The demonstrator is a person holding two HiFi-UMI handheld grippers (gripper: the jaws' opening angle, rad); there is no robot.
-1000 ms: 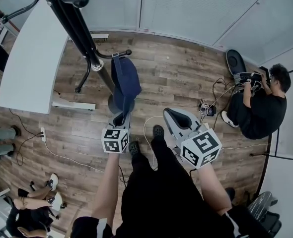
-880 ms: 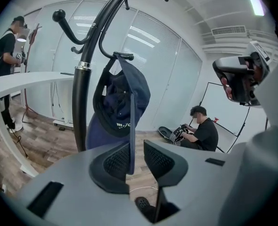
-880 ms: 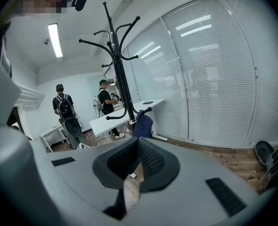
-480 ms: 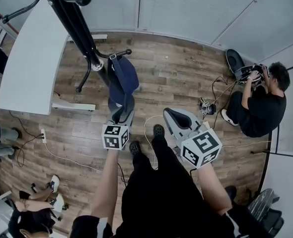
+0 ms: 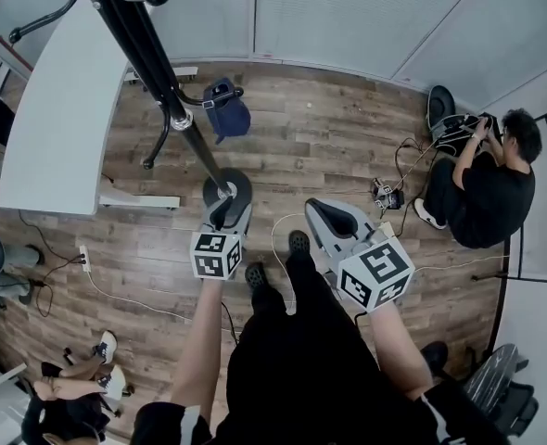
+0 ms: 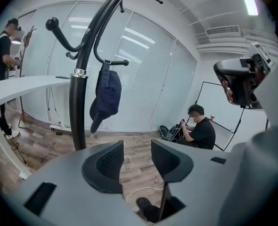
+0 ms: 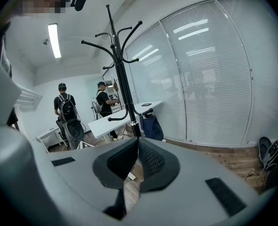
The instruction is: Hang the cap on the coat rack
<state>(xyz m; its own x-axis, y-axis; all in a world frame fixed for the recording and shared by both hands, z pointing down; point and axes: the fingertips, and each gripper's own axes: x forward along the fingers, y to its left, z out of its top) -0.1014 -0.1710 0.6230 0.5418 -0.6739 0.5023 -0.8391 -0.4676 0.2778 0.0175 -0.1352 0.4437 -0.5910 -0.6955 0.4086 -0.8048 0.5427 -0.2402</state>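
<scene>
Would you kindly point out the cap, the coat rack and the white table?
cap (image 6: 107, 98): left gripper view, on its blue crown.
coat rack (image 6: 77, 112): left gripper view, on its black pole.
white table (image 5: 60, 109): head view, on its bare top.

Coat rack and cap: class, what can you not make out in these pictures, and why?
- Coat rack top: cut off by the upper edge in the head view and the left gripper view.
- Print on the cap: too small in every view.
- What the seated person handles: too small in the head view.
</scene>
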